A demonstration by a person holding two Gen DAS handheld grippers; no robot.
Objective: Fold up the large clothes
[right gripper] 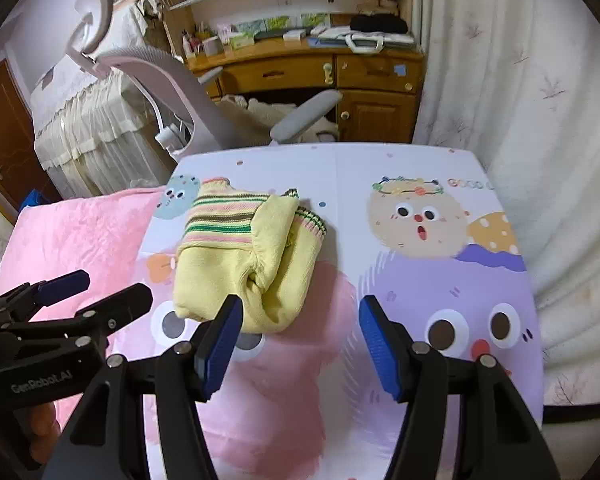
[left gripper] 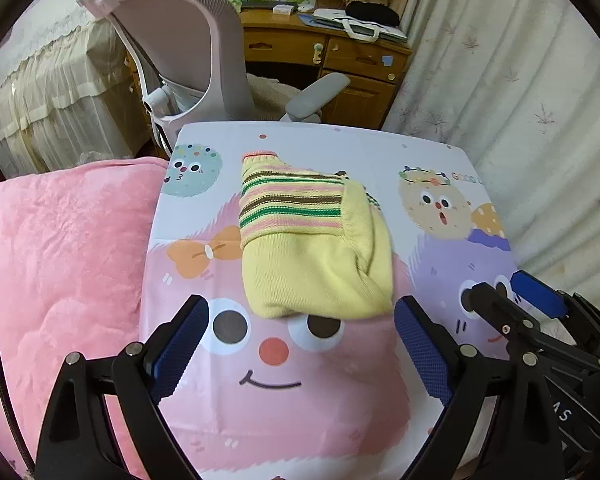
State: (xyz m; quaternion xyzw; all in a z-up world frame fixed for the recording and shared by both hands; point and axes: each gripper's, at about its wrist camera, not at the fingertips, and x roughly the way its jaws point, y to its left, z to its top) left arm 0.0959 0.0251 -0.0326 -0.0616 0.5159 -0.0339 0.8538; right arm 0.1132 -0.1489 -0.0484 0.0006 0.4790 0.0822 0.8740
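Note:
A yellow knit sweater point(left gripper: 316, 240) with green, brown and pink stripes lies folded into a compact bundle on the cartoon-printed table top point(left gripper: 280, 400). It also shows in the right wrist view point(right gripper: 248, 256). My left gripper point(left gripper: 302, 320) is open and empty, its jaws standing on either side of the bundle's near edge. My right gripper point(right gripper: 300, 320) is open and empty, just right of the bundle's near corner. The right gripper point(left gripper: 516, 294) shows at the right of the left wrist view, and the left gripper point(right gripper: 94, 290) shows at the left of the right wrist view.
A pink plush blanket point(left gripper: 60, 264) lies left of the table. A grey-pink office chair point(left gripper: 180, 48) stands behind the table, before a wooden desk point(left gripper: 340, 56). A white curtain point(left gripper: 520, 80) hangs to the right.

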